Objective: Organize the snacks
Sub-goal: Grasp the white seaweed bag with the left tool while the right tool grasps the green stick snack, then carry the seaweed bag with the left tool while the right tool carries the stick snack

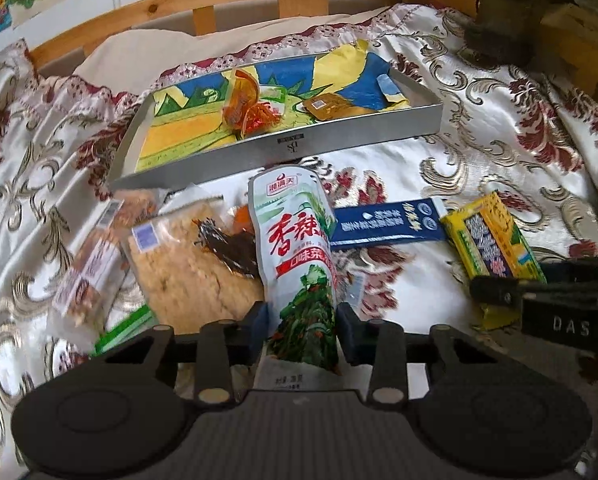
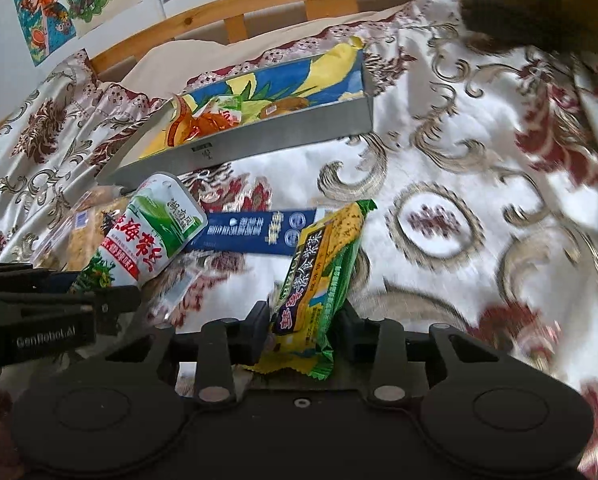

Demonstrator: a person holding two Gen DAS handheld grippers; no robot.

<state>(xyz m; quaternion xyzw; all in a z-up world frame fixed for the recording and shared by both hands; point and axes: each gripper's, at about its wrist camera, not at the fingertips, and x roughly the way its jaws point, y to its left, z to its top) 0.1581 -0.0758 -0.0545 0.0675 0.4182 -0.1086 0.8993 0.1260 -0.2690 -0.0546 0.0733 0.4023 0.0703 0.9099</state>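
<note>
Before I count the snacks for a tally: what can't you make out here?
- Left wrist view: packets at the left are motion-blurred, labels unreadable; the white pouch in the left claw overlaps the pile.
- Right wrist view: the tray wall hides most contents; the yellow packet covers the blue sachet's end.

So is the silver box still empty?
No, the silver box already holds a few snack packets, including an orange one and a brown one.

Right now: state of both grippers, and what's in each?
Left gripper: closed on the white-and-green seaweed snack pouch.
Right gripper: closed on the yellow-and-green snack packet.
</note>
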